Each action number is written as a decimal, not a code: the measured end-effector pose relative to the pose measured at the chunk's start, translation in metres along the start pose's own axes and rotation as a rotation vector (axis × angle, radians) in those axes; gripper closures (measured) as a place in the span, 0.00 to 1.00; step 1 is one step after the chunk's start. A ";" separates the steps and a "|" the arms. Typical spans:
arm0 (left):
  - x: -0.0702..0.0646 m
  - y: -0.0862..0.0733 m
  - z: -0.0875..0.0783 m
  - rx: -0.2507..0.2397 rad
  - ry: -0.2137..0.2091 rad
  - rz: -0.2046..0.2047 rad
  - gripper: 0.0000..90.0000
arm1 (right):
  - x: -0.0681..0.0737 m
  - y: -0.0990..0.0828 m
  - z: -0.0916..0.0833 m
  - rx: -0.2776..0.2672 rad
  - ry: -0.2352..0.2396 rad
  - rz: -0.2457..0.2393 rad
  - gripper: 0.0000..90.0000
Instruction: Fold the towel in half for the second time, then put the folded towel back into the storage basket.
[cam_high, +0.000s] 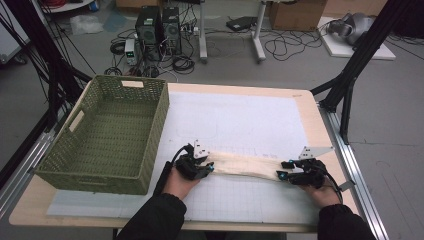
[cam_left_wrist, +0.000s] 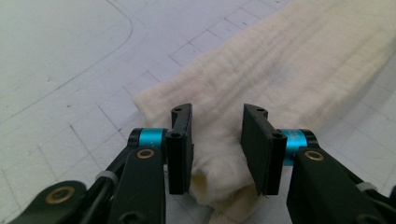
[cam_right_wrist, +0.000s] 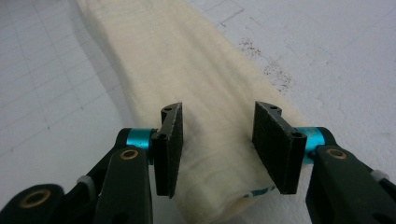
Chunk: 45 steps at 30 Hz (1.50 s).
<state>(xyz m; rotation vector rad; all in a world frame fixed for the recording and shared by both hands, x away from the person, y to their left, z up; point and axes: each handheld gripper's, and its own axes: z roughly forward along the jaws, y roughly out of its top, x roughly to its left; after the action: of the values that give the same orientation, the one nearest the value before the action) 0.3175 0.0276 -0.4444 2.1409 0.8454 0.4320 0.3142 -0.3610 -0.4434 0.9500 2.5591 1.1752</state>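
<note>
A long cream folded cloth (cam_high: 245, 165) lies across the white gridded mat (cam_high: 240, 120) near the table's front. My left gripper (cam_high: 211, 167) holds its left end. In the left gripper view the cloth (cam_left_wrist: 289, 60) bunches up between the two black pads of that gripper (cam_left_wrist: 217, 140). My right gripper (cam_high: 283, 170) holds the right end. In the right gripper view the cloth (cam_right_wrist: 177, 56) narrows where the pads of that gripper (cam_right_wrist: 217, 140) squeeze it from both sides. The cloth runs in a nearly straight band between the two grippers.
A green woven basket (cam_high: 95, 177) with nothing in it stands on the left side of the table, close to the left hand. Behind the cloth the mat stretches to the back edge. Black frame legs (cam_high: 350, 75) rise at the right rear corner.
</note>
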 end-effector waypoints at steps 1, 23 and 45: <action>-0.001 0.000 0.000 0.003 0.004 -0.011 0.70 | 0.000 0.000 0.000 0.002 -0.001 0.002 0.58; 0.007 0.009 -0.018 -0.097 0.054 -0.090 0.65 | 0.002 0.007 -0.016 -0.120 -0.066 0.075 0.49; 0.009 0.000 -0.006 0.055 0.073 -0.112 0.64 | -0.004 -0.007 -0.009 0.011 -0.102 0.157 0.59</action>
<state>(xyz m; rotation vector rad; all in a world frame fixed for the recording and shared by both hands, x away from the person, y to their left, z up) 0.3211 0.0372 -0.4405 2.1257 1.0240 0.4359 0.3104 -0.3727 -0.4424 1.2005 2.4509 1.1206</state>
